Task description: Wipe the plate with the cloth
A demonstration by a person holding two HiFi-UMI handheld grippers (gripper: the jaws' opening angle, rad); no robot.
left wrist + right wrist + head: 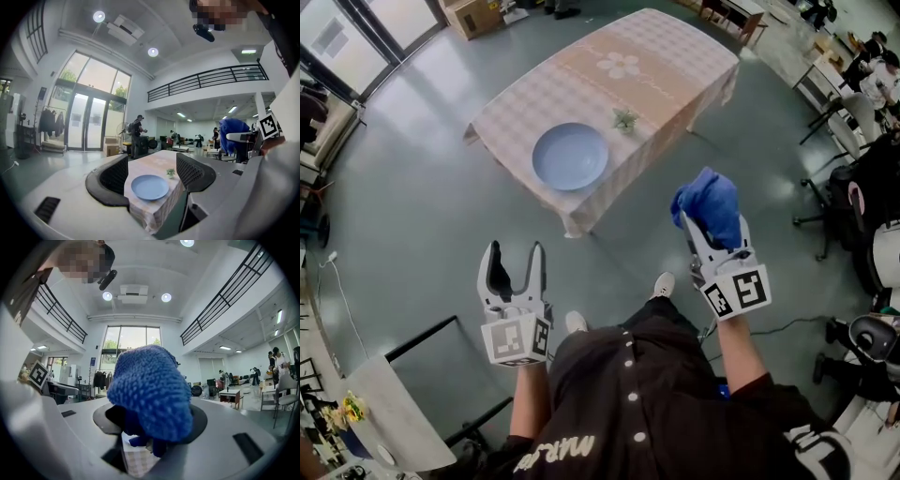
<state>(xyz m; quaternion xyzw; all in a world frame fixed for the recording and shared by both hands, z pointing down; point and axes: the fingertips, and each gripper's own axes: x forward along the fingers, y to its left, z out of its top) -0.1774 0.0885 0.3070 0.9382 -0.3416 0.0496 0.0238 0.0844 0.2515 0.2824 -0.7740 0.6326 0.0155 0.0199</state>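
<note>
A pale blue plate (570,156) lies near the front corner of a table with a checked cloth (675,56); the left gripper view also has the plate (150,187) between its jaws, far off. My left gripper (516,260) is open and empty, held over the floor well short of the table. My right gripper (701,217) is shut on a blue cloth (711,202), which bulges above its jaws. In the right gripper view the blue cloth (150,390) fills the middle and hides most of the table.
A tiny potted plant (625,119) stands right of the plate. A cardboard box (474,15) sits on the floor beyond the table. Office chairs (844,197) and desks line the right side. A white stand (384,422) is at my lower left. People stand far off (137,136).
</note>
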